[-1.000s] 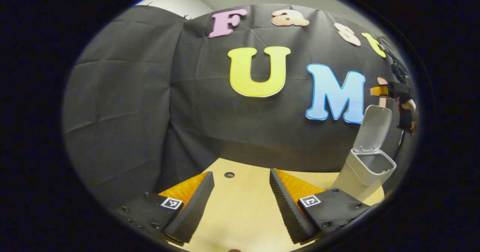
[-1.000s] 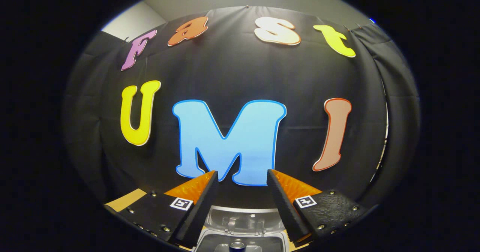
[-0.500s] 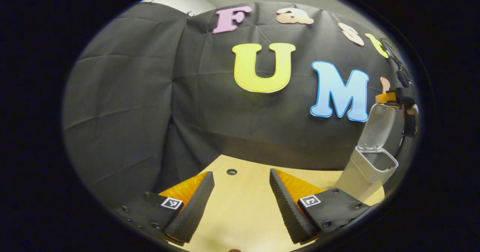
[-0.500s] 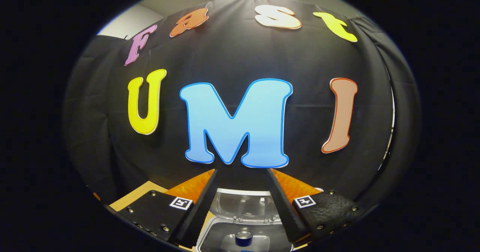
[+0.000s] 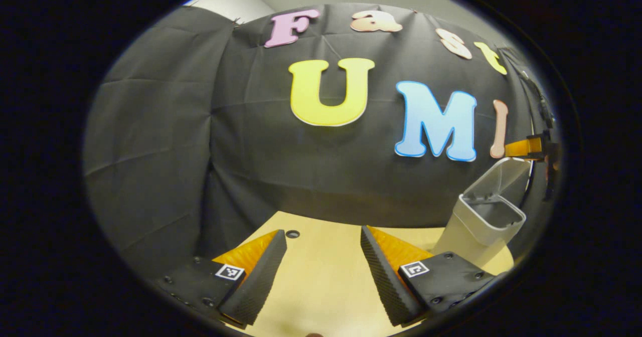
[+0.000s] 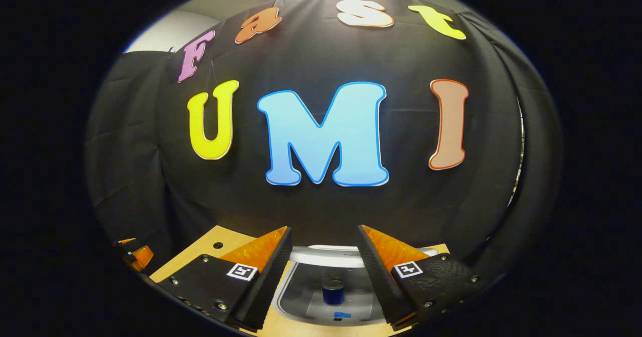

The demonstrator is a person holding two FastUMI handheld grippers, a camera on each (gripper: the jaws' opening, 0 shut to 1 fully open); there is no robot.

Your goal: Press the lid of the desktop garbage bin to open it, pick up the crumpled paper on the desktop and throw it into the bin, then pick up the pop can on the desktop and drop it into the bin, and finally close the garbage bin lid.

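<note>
On the pale wooden table (image 5: pixel 321 277), toward its far right corner in the left gripper view, stands the grey garbage bin (image 5: pixel 474 229), its mouth uncovered and its lid (image 5: pixel 499 179) tilted partway forward over the opening. The right claw (image 5: pixel 531 147) sits just above the lid's upper edge at the margin of that view; contact cannot be confirmed. The left claw (image 5: pixel 321 272) hangs low over bare table well apart from the bin, jaws spread wide and holding nothing. In the right gripper view, the right claw (image 6: pixel 321 272) is likewise spread wide and empty, positioned directly over the bin (image 6: pixel 301 302). A blue pop can (image 6: pixel 332 293) stands upright inside the bin. The crumpled paper cannot be made out.
</note>
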